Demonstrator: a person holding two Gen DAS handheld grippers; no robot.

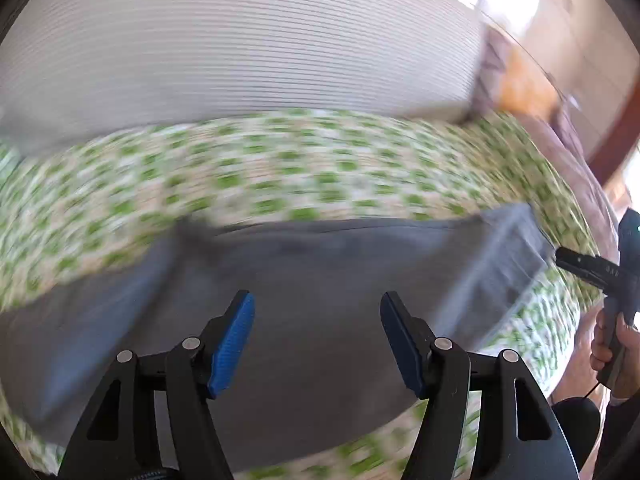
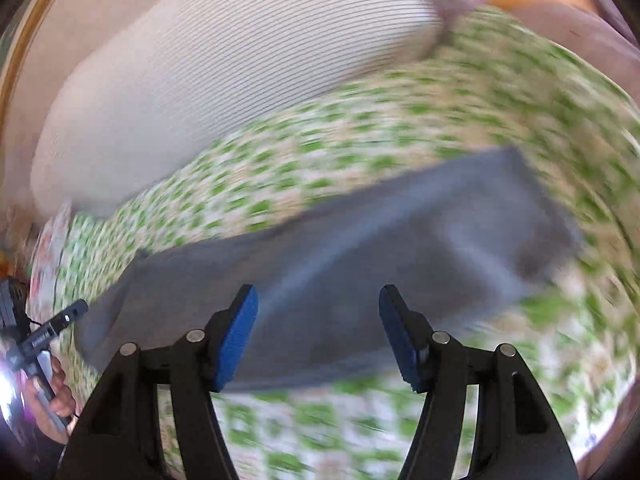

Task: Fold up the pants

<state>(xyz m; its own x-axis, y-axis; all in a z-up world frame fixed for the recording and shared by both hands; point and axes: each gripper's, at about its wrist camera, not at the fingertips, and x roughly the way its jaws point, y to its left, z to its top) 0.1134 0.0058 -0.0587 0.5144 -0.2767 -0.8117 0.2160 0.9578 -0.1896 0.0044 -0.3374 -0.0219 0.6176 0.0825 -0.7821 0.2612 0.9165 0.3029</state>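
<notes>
Grey pants lie flat on a bed with a green-and-white patterned sheet; both views are blurred by motion. My left gripper is open and empty, hovering above the pants' near edge. My right gripper is open and empty above the same pants, near their front edge. The right gripper also shows at the right edge of the left wrist view, held by a hand. The left gripper shows at the left edge of the right wrist view.
A large white striped pillow or cushion lies along the far side of the bed. Brownish and orange bedding sits at the far right. The bed's near edge curves at the lower right.
</notes>
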